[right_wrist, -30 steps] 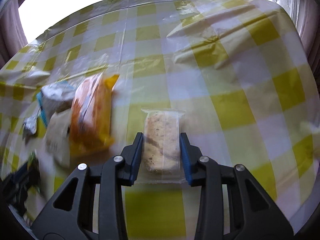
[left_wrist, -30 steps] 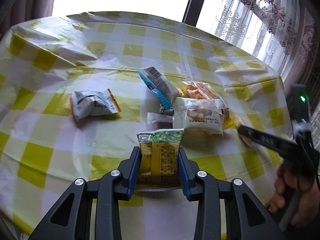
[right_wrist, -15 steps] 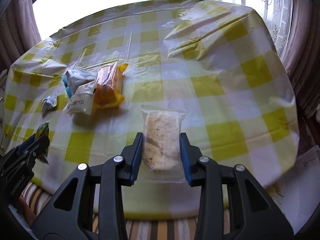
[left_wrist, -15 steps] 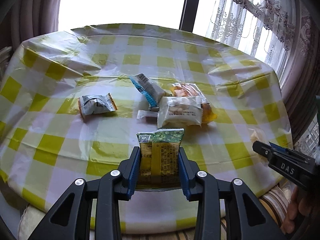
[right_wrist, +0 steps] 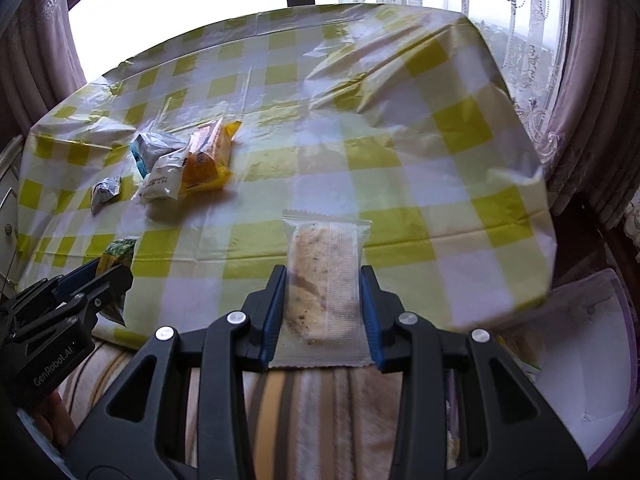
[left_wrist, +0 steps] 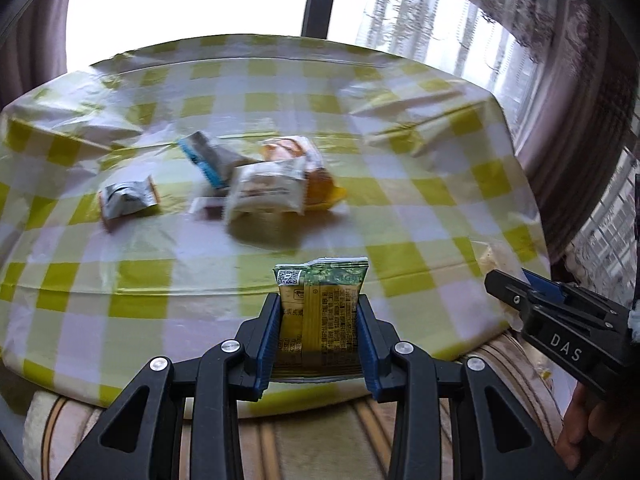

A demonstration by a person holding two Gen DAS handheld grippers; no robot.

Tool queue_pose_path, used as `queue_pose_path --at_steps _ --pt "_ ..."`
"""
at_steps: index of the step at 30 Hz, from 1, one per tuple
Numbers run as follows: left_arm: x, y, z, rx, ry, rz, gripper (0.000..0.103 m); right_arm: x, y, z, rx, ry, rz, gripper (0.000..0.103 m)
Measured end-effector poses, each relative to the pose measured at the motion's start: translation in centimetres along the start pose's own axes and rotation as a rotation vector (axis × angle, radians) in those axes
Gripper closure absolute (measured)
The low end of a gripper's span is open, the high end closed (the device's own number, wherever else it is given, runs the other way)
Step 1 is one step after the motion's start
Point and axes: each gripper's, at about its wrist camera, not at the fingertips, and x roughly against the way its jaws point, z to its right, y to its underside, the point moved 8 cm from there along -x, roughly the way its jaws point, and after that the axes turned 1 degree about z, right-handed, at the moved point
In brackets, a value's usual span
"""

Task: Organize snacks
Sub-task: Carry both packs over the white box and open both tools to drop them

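My left gripper (left_wrist: 319, 312) is shut on a green and yellow snack packet (left_wrist: 320, 312), held above the near edge of the table. My right gripper (right_wrist: 323, 284) is shut on a clear wrapped biscuit bar (right_wrist: 324, 280), also lifted over the near table edge. The right gripper (left_wrist: 560, 320) shows at the right of the left wrist view, the left gripper (right_wrist: 68, 304) at the lower left of the right wrist view. On the table lie a silver packet (left_wrist: 128, 200), a blue-edged packet (left_wrist: 208, 156), a white packet (left_wrist: 264, 192) and an orange packet (left_wrist: 316, 172).
The table (left_wrist: 400, 208) wears a wrinkled yellow and white checked cloth. A white box (right_wrist: 580, 352) stands low at the right, beside the table. Striped fabric (right_wrist: 328, 420) lies under both grippers. Curtains (right_wrist: 580, 80) and a window frame stand behind the table.
Both grippers have drawn back from the table and risen a little, each keeping its packet. The pile of snacks looks farther away, and the table's near edge and the white box have come into view.
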Motion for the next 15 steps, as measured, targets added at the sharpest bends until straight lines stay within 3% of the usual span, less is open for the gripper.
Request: queue_pose_path --at_steps 15 --pt "0.0 0.9 6.3 -0.105 0.069 -0.033 0.066 2.1 2.6 5.7 -0.057 0.053 -0.008 0.064"
